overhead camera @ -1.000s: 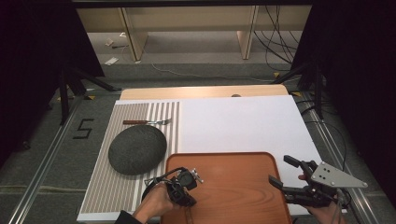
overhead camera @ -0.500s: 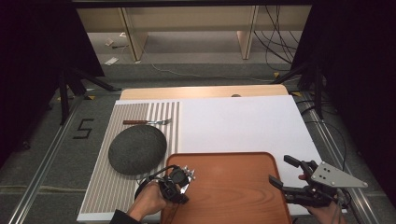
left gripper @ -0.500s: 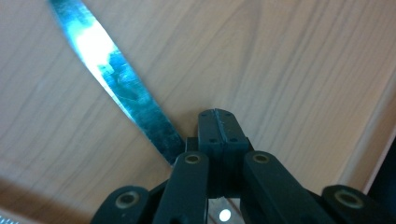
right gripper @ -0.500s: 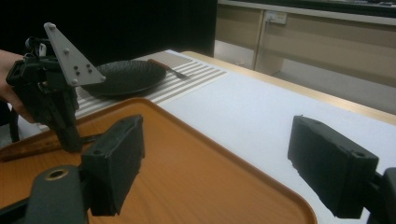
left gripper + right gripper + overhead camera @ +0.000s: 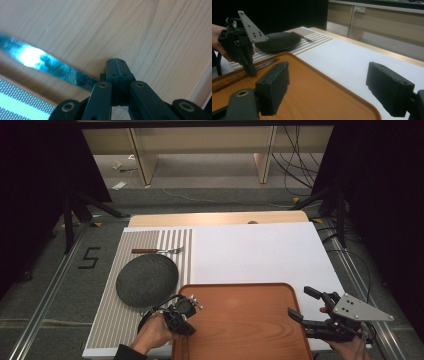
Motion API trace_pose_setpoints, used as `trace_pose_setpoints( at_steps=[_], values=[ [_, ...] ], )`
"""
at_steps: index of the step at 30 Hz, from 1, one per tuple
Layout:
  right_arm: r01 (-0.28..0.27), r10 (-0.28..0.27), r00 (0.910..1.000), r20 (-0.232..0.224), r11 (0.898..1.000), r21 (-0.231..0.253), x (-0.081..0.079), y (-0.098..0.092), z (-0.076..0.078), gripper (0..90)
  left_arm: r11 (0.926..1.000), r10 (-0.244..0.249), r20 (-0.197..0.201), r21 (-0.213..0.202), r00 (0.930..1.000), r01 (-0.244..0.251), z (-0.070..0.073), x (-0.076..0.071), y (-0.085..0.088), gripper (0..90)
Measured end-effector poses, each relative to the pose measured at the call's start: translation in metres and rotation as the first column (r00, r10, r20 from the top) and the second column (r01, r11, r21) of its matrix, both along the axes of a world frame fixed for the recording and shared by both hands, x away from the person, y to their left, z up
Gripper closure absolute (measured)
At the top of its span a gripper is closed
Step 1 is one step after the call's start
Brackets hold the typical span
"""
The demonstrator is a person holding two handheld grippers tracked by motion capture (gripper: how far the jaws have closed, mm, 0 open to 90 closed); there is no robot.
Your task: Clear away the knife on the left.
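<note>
Two hand-held tongs work at opposite ends of a brown wooden tray [image 5: 245, 320] that lies at the near edge of the tabletop [image 5: 260, 252], on its white covering. The left tongs [image 5: 187, 309], held in a hand [image 5: 152, 335] at the tray's left rim, point steeply down onto the tray floor; in the left gripper view their black jaws are pressed fully together, tips [image 5: 117, 67] touching the wood. A knife [image 5: 47, 66] lies on the tray just beside those shut tips, its bright blade running off to the left; whether the jaws pinch any part of it cannot be told. In the right gripper view the knife [image 5: 242, 75] shows a wooden handle resting along the tray's left rim, with the left tongs [image 5: 249, 71] standing on it or right against it.

The right tongs [image 5: 300, 305] hover over the tray's right rim, jaws spread wide with nothing between them; the right gripper view shows the two black pads [image 5: 273, 85] well apart above the tray's floor and the white covering.

Left of the tray's far corner, a dark round plate [image 5: 147, 279] sits on a striped placemat [image 5: 150, 240]. Beyond the plate, on the same mat, a fork [image 5: 157, 251] with a wooden handle lies crosswise, well apart from the tray.
</note>
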State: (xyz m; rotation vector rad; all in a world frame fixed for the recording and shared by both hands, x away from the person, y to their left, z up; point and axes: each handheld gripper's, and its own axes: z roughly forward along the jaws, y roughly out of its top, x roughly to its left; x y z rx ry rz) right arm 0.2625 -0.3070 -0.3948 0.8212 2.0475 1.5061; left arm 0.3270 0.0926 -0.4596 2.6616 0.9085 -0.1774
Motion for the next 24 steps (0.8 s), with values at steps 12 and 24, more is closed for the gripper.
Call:
trace_pose_setpoints(
  at_steps=[12,24],
  values=[
    [-0.001,0.001,1.0000,0.001,1.000,-0.001,-0.0001,0.0001,0.0000,19.9,0.9998,0.017,0.007,0.009,0.9998,-0.017,0.0003,0.0018,0.0051,89.4],
    [-0.001,0.001,1.0000,0.001,1.000,-0.002,0.0000,0.0001,0.0000,19.9,0.9976,0.048,0.005,-0.049,0.9988,-0.048,0.0042,0.0023,0.0045,65.5]
  ],
)
